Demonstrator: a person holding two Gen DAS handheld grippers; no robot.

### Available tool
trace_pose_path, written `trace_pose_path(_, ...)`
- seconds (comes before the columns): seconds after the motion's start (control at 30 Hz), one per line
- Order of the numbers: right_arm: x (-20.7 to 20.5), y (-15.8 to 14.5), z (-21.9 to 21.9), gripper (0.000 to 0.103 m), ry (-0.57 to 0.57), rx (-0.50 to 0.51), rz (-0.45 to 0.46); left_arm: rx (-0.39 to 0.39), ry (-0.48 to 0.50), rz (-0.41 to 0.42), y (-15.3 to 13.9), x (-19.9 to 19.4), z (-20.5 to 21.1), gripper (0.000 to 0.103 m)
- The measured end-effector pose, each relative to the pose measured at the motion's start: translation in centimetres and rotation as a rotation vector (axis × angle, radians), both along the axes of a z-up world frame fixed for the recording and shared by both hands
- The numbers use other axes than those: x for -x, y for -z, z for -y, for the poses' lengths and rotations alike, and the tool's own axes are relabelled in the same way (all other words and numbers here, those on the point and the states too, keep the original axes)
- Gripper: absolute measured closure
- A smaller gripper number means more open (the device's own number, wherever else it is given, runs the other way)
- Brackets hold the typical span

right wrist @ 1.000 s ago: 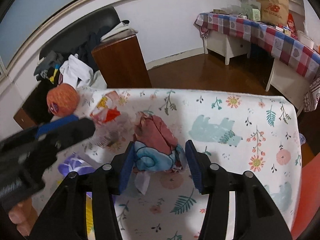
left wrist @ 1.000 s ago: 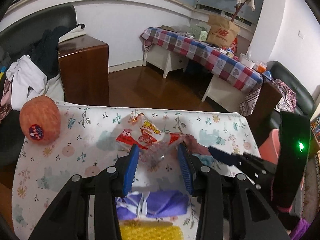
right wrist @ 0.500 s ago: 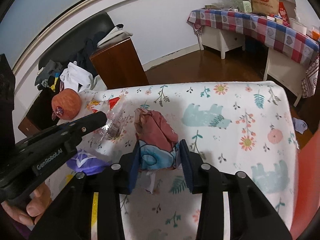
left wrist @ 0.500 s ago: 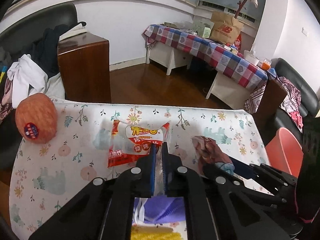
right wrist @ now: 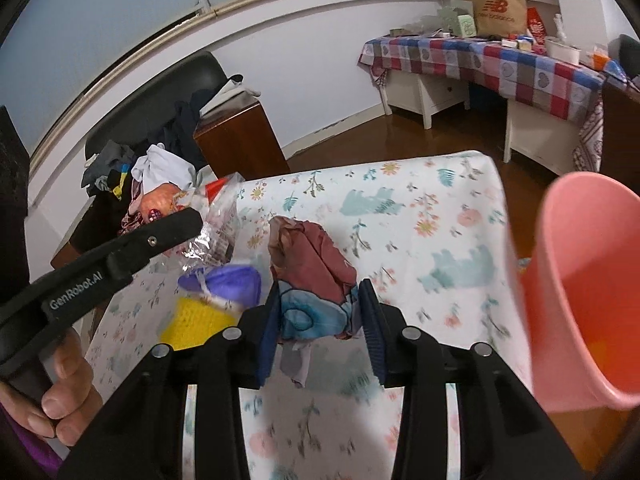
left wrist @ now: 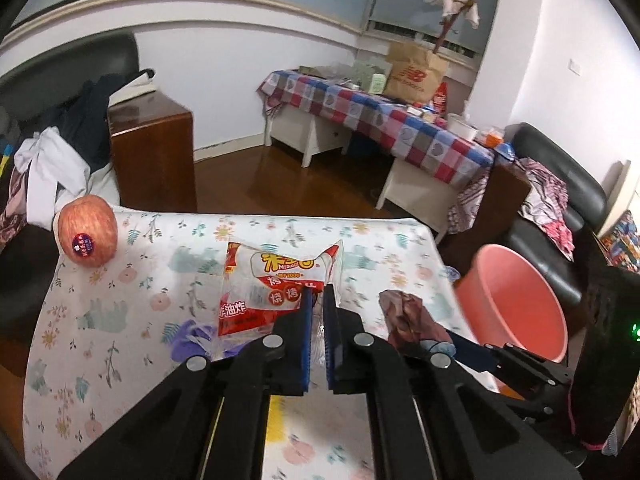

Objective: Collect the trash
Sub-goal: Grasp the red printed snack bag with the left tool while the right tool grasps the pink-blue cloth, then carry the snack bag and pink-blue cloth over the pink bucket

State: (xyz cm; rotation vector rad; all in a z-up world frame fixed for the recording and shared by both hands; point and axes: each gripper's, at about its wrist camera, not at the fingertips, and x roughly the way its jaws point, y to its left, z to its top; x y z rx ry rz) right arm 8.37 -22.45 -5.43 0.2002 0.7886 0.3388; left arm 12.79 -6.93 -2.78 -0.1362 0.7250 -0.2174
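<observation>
Item 1. Left gripper [left wrist: 316, 300]: black frame, blue pads. Its jaws have just been closing and now pinch the clear-and-red plastic snack wrapper [left wrist: 276, 280], which a second ago lay flat between open jaws. The wrapper hangs from the pads, lifted off the floral-print tabletop [left wrist: 120, 320], on the side away from the pink plastic bucket [left wrist: 516, 300].

Item 2. Right gripper [right wrist: 320, 312]: same build. Its jaws have just been closing and now clamp the crumpled maroon-and-blue paper wad [right wrist: 312, 280], raised clear of the tabletop and brought nearer the bucket than before; the bucket's rim now fills the right edge of the right wrist view.

Item 3. Pink plastic bucket: stands just beside the tabletop's right edge, mouth open, apparently the trash receptacle.

Item 4. Left on the tabletop, farther from the bucket: purple crumpled item [right wrist: 236, 284], yellow knitted-looking item [right wrist: 200, 320] touching it, and a red apple with a sticker [left wrist: 88, 236] at the far corner, well apart from the bucket.

Assessment: both grasps secured and lifted; carry to the bucket and release appear next. The thin wrapper, held by one edge, could slip.
</observation>
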Motion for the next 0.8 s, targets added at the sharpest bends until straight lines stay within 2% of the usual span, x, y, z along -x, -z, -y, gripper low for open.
trace_pose_path(0.33,4.3,-1.3,4.0,0.064,0.066,-0.011,0.033,-0.021,0.074,0.034,-2.0,4.3,4.8,0.099)
trace_pose_path(0.8,7.7,-2.8,8.7,0.064,0.174,-0.015,0.075,-0.039,0.157,0.055,-3.2,6.7,10.1,0.099)
